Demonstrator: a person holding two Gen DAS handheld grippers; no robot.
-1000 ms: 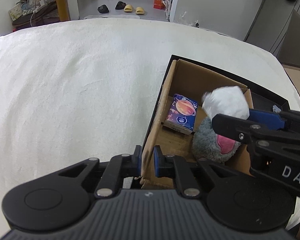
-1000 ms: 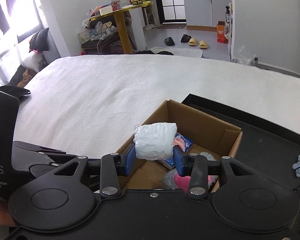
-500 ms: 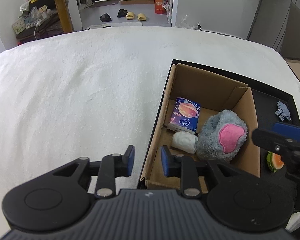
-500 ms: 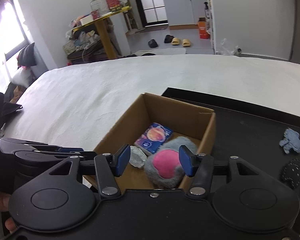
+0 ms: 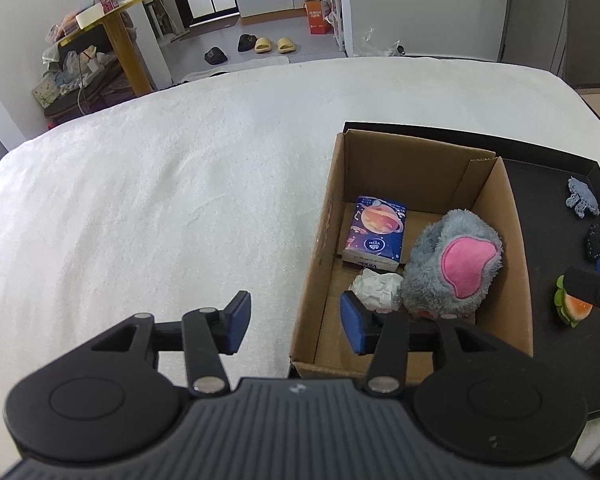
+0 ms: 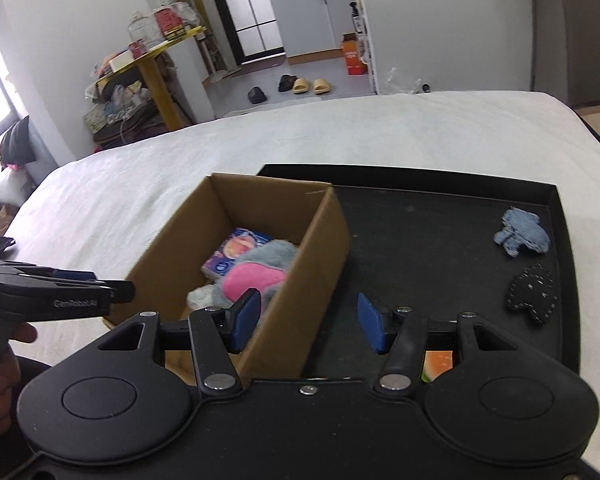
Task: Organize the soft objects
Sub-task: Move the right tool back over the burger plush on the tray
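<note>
Rt wrist: box (image 6: 324, 256) holds plush (image 6: 256, 276).

To my left the white bed (image 5: 148, 200) lies bare, wide room for passage. The cardboard box (image 5: 320, 248) has an open top; inside, the tissue pack (image 5: 374, 232), white wad (image 5: 374, 286) and grey plush (image 5: 456, 264) crowd the floor, leaving free room along the near wall only. Black tray (image 6: 420, 232): open middle; denim scrap (image 6: 522, 236) and dark patch (image 6: 534, 298) sit near its right rim.

Cardboard box (image 5: 512, 216) holds plush (image 5: 454, 264), tissues (image 5: 376, 232), wad (image 5: 374, 286).
</note>
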